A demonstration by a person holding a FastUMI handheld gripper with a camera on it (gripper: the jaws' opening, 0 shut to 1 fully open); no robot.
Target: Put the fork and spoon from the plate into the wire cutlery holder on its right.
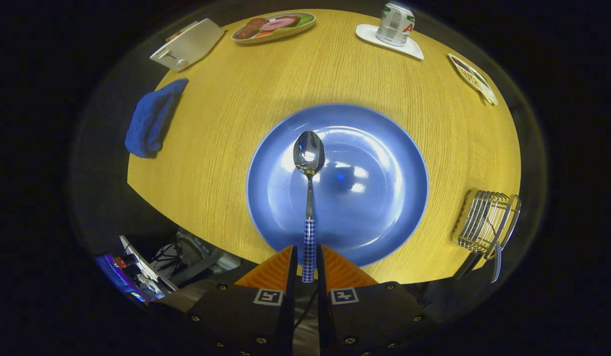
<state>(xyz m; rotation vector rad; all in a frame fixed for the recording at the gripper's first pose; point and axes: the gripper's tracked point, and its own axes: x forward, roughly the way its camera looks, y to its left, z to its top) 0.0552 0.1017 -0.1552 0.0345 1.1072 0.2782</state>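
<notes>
Gripper view: gripper (309,264) fingers were clamped on checked handle of spoon (309,163), bowl pointing ahead over blue plate (384,148). Spoon looked lifted off plate, judging by shadow beneath. Plate otherwise bare, no fork on it. Wire cutlery holder (483,220) stood on table (226,148) to plate's right; checked handle (496,262) hung from its near side, probably fork, already delivered. Judged half done: spoon still to carry right and drop into holder.
</notes>
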